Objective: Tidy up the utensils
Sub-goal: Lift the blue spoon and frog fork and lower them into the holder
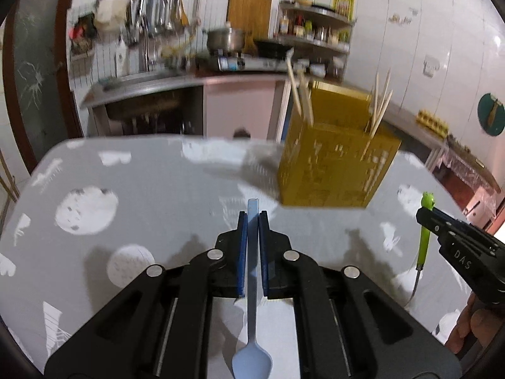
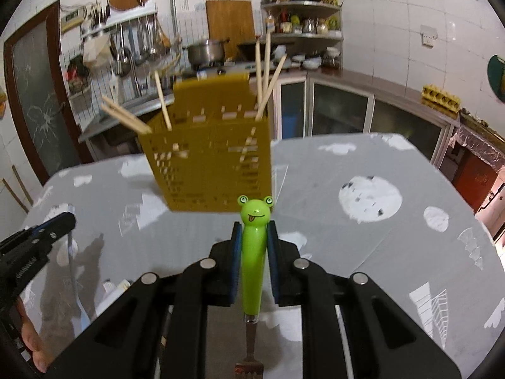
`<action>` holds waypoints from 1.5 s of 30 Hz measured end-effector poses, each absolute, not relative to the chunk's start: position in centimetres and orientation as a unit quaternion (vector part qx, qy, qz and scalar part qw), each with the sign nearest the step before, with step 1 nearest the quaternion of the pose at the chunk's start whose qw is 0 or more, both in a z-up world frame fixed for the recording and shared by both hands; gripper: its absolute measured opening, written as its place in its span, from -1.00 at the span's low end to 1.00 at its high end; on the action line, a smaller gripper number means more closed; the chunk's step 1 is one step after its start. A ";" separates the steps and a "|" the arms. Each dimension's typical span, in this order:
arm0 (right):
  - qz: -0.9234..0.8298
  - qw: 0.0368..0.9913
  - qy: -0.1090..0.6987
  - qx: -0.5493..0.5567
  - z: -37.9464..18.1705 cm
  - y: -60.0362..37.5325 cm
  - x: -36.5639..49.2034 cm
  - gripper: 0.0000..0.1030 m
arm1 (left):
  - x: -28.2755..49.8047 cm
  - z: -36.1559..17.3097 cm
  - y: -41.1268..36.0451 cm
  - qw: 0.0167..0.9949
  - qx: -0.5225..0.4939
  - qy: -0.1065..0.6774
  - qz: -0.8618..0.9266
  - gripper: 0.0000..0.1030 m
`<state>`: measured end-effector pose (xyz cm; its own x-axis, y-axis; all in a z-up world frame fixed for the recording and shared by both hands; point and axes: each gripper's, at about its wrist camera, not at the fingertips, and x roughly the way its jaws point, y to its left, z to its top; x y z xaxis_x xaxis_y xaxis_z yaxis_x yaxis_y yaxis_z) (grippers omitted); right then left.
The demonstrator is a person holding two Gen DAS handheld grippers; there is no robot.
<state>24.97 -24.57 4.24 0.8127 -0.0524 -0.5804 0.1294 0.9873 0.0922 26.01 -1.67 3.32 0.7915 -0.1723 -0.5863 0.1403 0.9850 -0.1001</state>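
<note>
My left gripper (image 1: 252, 218) is shut on a light blue spoon (image 1: 252, 284), handle forward, bowl toward the camera. My right gripper (image 2: 254, 230) is shut on a green frog-handled fork (image 2: 252, 259), frog head forward, tines toward the camera. A yellow perforated utensil holder (image 1: 334, 158) stands on the table ahead, right of the left gripper; in the right wrist view it (image 2: 208, 158) is just beyond the frog head. Wooden chopsticks (image 2: 266, 72) stick out of it. The right gripper (image 1: 423, 214) with the fork shows at the right of the left view; the left gripper (image 2: 68, 221) shows at the right view's left edge.
The table (image 1: 157, 189) has a grey cloth with white moon and cloud prints. Behind it are a kitchen counter with a sink (image 1: 142, 79), a pot on a stove (image 2: 205, 50), hanging utensils and corner shelves (image 2: 303, 31).
</note>
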 end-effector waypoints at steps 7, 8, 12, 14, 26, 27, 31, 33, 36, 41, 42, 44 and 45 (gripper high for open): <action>-0.054 0.964 0.249 0.069 6.4 -25.1 23.8 -0.69 | 24.4 6.4 -1.9 0.962 -0.022 0.259 -0.088 -0.89; -0.054 0.966 0.245 0.069 6.5 -25.2 23.7 -0.69 | 24.3 6.8 -2.0 0.963 -0.021 0.253 -0.088 -0.89; -0.056 0.970 0.224 0.071 7.5 -25.4 23.5 -0.69 | 24.4 8.1 -2.1 0.968 -0.020 0.232 -0.090 -0.89; -0.057 0.972 0.216 0.070 7.9 -25.4 23.6 -0.69 | 24.6 8.5 -2.2 0.970 -0.021 0.226 -0.090 -0.89; -0.062 0.975 0.204 0.062 9.2 -26.4 24.6 -0.69 | 25.8 10.8 -2.7 0.974 -0.024 0.204 -0.100 -0.89; -0.061 0.975 0.202 0.062 9.4 -26.5 24.6 -0.69 | 25.8 11.0 -2.9 0.974 -0.022 0.201 -0.100 -0.89; -0.062 0.977 0.194 0.058 10.5 -26.6 24.8 -0.69 | 25.8 12.0 -3.5 0.976 -0.020 0.192 -0.104 -0.89; -0.063 0.979 0.189 0.054 11.2 -26.7 24.8 -0.69 | 26.0 12.5 -3.7 0.976 -0.019 0.188 -0.106 -0.89; -0.063 0.981 0.178 0.050 12.7 -26.9 25.0 -0.69 | 26.2 13.5 -4.1 0.977 -0.018 0.179 -0.111 -0.89; -0.062 0.986 0.150 0.049 16.2 -27.2 25.7 -0.69 | 26.6 16.1 -4.9 0.980 -0.022 0.157 -0.123 -0.89; -0.062 0.986 0.144 0.050 16.9 -27.3 25.8 -0.69 | 26.7 16.5 -5.1 0.980 -0.022 0.154 -0.125 -0.89; -0.060 0.988 0.131 0.053 18.5 -27.4 26.3 -0.69 | 26.9 17.7 -5.5 0.981 -0.025 0.144 -0.129 -0.89; -0.058 0.989 0.126 0.053 19.2 -27.4 26.6 -0.69 | 27.1 18.2 -5.7 0.981 -0.027 0.140 -0.132 -0.89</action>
<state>26.55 -27.37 19.16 0.9612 -0.1019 -0.2562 0.1289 0.9875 0.0907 27.12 -5.65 18.24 0.9258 -0.2668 -0.2677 0.2517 0.9636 -0.0899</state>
